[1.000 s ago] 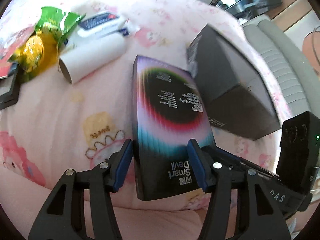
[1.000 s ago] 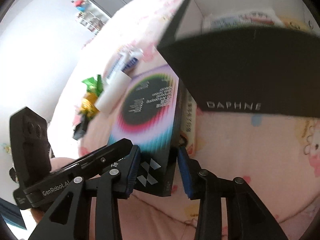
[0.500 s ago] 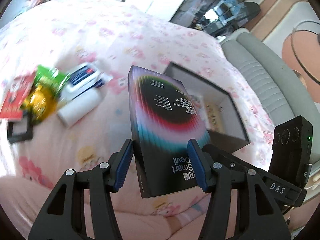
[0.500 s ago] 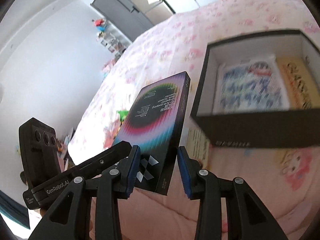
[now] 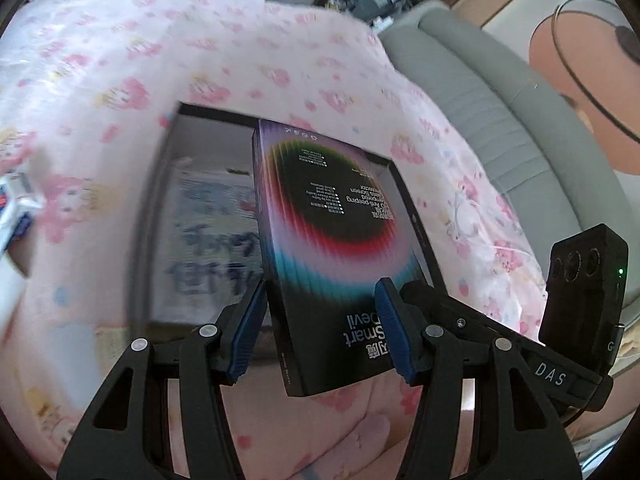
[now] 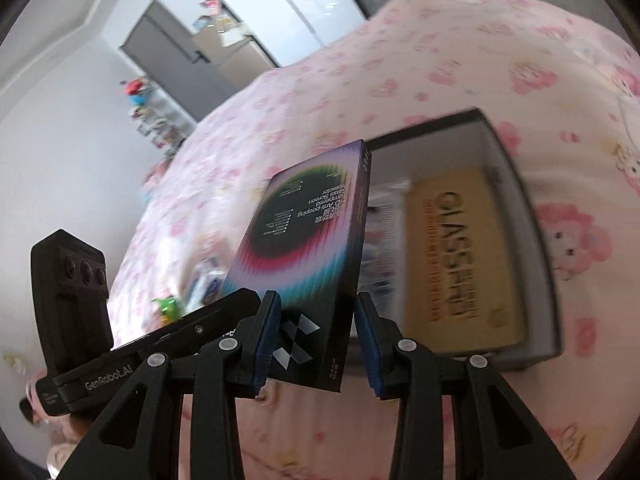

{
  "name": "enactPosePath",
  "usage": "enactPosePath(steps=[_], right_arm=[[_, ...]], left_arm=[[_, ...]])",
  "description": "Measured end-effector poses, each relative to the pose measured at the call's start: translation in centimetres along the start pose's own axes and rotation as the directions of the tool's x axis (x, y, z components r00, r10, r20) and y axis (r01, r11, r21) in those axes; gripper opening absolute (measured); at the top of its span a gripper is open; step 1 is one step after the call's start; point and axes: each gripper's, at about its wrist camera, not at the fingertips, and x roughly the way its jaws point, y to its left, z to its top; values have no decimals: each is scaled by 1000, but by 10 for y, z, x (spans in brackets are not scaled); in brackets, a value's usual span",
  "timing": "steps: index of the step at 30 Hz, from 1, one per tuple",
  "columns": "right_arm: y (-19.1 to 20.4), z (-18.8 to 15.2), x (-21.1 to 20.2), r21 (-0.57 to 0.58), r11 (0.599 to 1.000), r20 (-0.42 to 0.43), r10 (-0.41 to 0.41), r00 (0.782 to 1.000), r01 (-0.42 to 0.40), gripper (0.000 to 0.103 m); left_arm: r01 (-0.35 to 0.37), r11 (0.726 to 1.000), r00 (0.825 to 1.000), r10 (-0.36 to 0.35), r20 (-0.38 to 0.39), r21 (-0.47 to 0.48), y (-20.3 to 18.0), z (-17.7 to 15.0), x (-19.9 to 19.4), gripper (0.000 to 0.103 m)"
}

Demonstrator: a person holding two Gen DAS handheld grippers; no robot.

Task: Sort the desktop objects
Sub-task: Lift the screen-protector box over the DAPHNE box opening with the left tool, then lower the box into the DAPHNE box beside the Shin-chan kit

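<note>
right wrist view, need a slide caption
Both grippers carry the screen protector box above the open black box on the pink bedspread.

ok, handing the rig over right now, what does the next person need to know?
Left gripper: shut on the screen protector box, near end.
Right gripper: around the same end; one pad shows a gap, grip unclear.
It hangs over the open black box, not yet in.
Already inside: yellow pack, blue-printed pack.
To do: lower it in, release, then fetch the green wrapper beyond.

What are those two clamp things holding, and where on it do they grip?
Both hold one screen protector box, at its near end: the left gripper across its width, the right gripper across its thin sides.
</note>
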Motion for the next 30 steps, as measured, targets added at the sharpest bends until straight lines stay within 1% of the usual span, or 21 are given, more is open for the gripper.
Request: enactPosePath(steps=[3, 7, 9, 12, 15, 17, 19, 21, 23, 25, 26, 29, 30], right_arm=[[-29, 1, 5, 81, 997, -3, -15, 1000, 15, 34], [-47, 3, 10, 113, 991, -19, -65, 998, 66, 34], [-48, 2, 11, 110, 990, -15, -88, 996, 89, 34], [-46, 3, 15, 107, 986, -22, -126, 992, 127, 34], [-39, 2, 19, 68, 980, -35, -184, 982, 186, 34], [-38, 0, 20, 61, 977, -35, -200, 979, 202, 34], [-39, -1, 19, 62, 975, -34, -212, 977, 213, 34], [-40, 0, 19, 75, 974, -31, -210, 977, 212, 34], [-41, 0, 14, 83, 973, -21, -213, 977, 214, 34], [-43, 4, 15, 89, 973, -11, -213, 977, 213, 34], [-44, 6, 16, 94, 973, -8, -213, 977, 213, 34], [-46, 9, 15, 99, 969, -5, -227, 974, 226, 34], [-45, 10, 16, 97, 969, -5, -229, 974, 228, 34]], left_arm=[[-9, 1000, 998, 9, -60, 3, -5, 7, 32, 57], [12, 999, 994, -16, -107, -37, 0, 8, 56, 57], [16, 998, 993, -23, -119, -55, 2, 8, 62, 57], [5, 998, 990, -13, -138, -57, 4, 9, 69, 57], [-21, 999, 987, 14, -158, -44, 4, 8, 76, 53], [-38, 998, 984, 29, -176, -48, 6, 6, 81, 53], [-41, 997, 982, 29, -187, -62, 7, 4, 84, 53], [-44, 997, 983, 31, -183, -69, 8, 2, 82, 53], [-48, 996, 987, 36, -154, -76, 10, 2, 75, 53], [-66, 994, 991, 55, -125, -84, 12, 4, 68, 53], [-86, 993, 990, 76, -118, -85, 13, 5, 66, 53], [-160, 985, 978, 150, -142, -61, 12, 6, 71, 50], [-171, 984, 975, 162, -153, -52, 11, 6, 73, 49]])
